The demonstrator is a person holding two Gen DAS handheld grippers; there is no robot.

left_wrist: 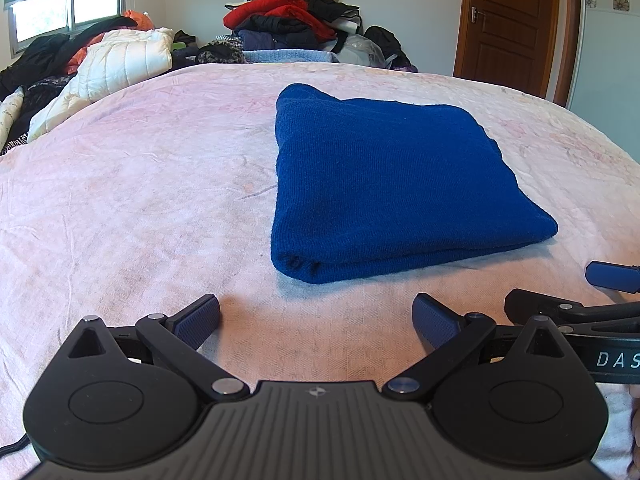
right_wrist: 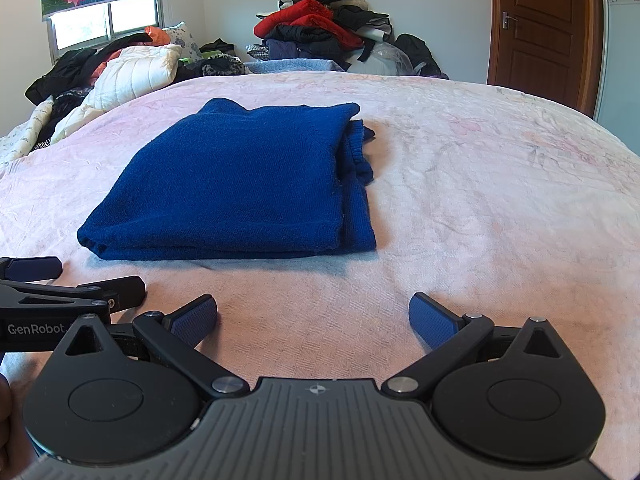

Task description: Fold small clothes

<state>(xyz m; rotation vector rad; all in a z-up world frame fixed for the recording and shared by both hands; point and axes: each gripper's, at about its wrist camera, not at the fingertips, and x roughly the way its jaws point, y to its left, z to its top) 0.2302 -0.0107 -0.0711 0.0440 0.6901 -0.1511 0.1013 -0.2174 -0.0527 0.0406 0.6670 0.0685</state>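
A dark blue knitted sweater (left_wrist: pixel 384 184) lies folded into a thick rectangle on the pink bedspread (left_wrist: pixel 140 200). It also shows in the right wrist view (right_wrist: pixel 240 184), with a sleeve and ribbed hem sticking out along its right side. My left gripper (left_wrist: pixel 316 316) is open and empty, just short of the sweater's near edge. My right gripper (right_wrist: pixel 312 316) is open and empty too, a little back from the sweater's near right corner. Each gripper shows at the edge of the other's view: the right one (left_wrist: pixel 560 292), the left one (right_wrist: pixel 80 276).
A heap of red, black and dark clothes (left_wrist: pixel 288 16) stands at the far end of the bed. A white quilted jacket (left_wrist: pixel 116 60) and dark garments lie at the far left under a window (left_wrist: pixel 68 12). A brown door (left_wrist: pixel 508 20) is at the back right.
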